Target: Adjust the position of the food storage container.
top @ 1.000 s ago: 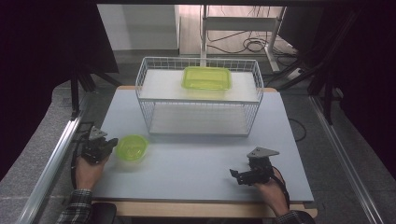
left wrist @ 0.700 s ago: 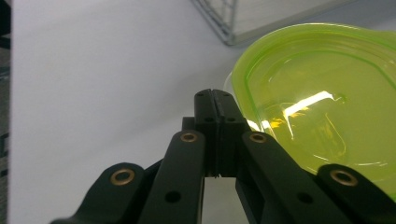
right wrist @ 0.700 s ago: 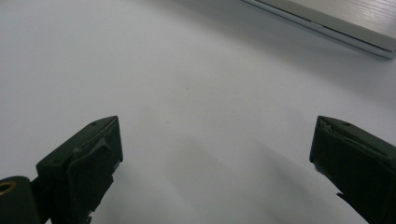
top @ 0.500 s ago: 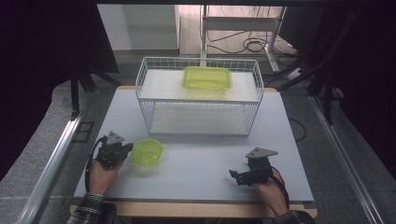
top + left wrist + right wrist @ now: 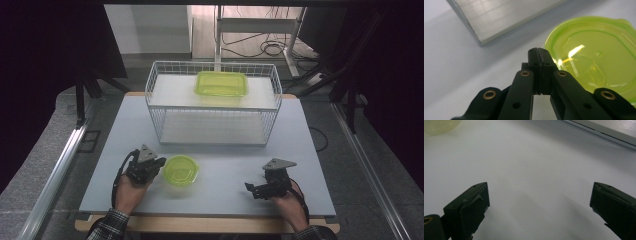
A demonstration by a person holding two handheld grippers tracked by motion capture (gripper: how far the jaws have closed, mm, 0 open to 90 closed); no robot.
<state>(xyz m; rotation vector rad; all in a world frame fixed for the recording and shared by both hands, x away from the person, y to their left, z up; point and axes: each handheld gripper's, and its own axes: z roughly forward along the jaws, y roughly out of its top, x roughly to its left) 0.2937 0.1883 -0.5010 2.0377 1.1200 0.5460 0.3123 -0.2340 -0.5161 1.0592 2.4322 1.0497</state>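
The left gripper (image 5: 159,165), fingers shut and empty, has the green lid (image 5: 180,170) touching at 3 o'clock.

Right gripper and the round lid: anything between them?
Nothing: high view shows bare table between the right gripper and the lid.

Bare table (image 5: 225,175) lies open between the round container (image 5: 181,170) and wire rack (image 5: 212,107).
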